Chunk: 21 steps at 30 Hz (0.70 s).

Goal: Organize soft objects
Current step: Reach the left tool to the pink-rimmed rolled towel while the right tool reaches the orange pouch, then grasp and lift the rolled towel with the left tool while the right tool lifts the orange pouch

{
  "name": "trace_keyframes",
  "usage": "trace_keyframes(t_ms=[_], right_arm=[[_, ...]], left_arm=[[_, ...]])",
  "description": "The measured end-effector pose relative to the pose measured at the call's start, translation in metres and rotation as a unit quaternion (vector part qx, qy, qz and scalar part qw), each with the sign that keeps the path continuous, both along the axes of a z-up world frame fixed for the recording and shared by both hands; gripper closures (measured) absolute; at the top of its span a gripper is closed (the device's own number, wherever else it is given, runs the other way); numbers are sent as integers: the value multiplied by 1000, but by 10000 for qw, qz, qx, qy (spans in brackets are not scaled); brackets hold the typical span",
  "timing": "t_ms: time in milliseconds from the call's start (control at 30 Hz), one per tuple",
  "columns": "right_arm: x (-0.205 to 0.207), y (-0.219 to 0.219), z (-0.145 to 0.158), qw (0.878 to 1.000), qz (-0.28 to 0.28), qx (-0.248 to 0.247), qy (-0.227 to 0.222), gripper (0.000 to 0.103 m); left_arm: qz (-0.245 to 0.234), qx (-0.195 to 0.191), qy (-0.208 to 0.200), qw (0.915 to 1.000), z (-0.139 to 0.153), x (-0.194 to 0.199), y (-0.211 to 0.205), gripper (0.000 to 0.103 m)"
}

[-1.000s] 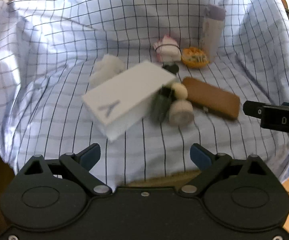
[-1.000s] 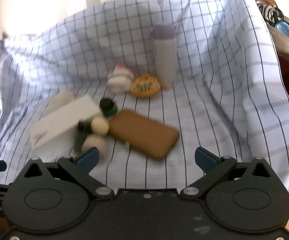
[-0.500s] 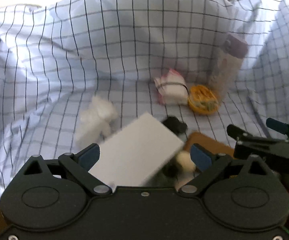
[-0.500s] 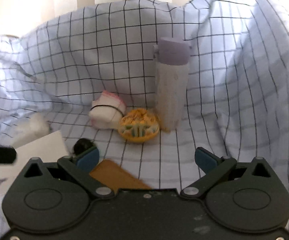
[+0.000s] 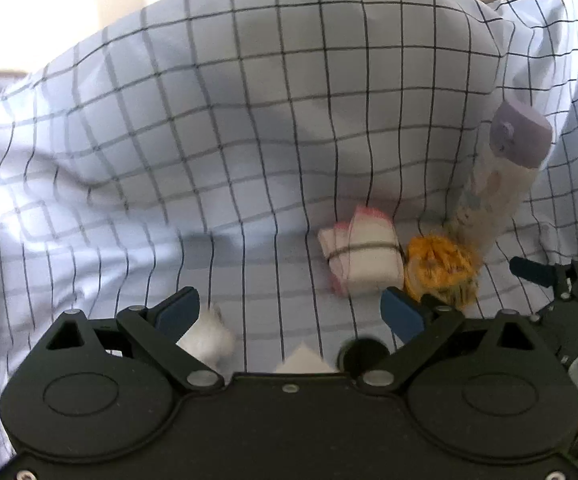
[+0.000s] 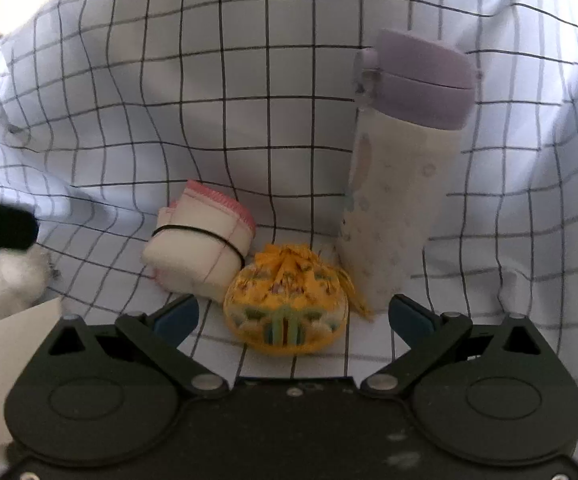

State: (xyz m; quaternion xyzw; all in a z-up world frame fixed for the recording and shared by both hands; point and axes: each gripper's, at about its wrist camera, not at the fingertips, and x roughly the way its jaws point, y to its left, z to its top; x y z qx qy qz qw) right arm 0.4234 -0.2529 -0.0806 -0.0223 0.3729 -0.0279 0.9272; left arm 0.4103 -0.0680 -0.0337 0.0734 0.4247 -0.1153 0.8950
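The pouch [image 6: 287, 306], yellow and gathered at the top, sits on the checked cloth [image 6: 209, 120] just ahead of the right gripper [image 6: 293, 312], between its two spread fingers and not touched by either. It leans against the rolled towel [image 6: 201, 248] on its left, which is white with pink edging and bound by a black band, and stands just beside the bottle [image 6: 401, 184] with the lilac cap on its right. Half a second ago the pouch was further ahead and smaller in this view; the right gripper has closed in on it, and the brown case has dropped out of sight below.

The left gripper [image 5: 291, 312] is also spread wide and holds nothing. It has moved forward too: the white box [image 5: 305, 358], earlier filling the space between its fingers, now shows only a corner at the gripper body, beside a black round object [image 5: 363, 354]. A white fluffy ball [image 5: 209, 340] lies by its left finger. From here the towel [image 5: 363, 256] and pouch [image 5: 441, 272] lie ahead to the right, with the right gripper [image 5: 549, 276] at the edge of view.
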Motion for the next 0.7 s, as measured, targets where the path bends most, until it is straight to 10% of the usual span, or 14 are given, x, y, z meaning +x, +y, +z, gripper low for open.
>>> trace_keyframes(t_ms=[200,333,700], right_arm=[[17,3,-15,9998,70,-104,147,2],[23,0,-24,9993,186,13,316,31],[0,-21,-24,9989,144,327,297,33]], left_arm=[[-106,-60,181,9998,-9,35,-19,8],[-201,54,204,9996,-19,47,-35,8],[-260,115,620,9977,-51,69,-70,8]])
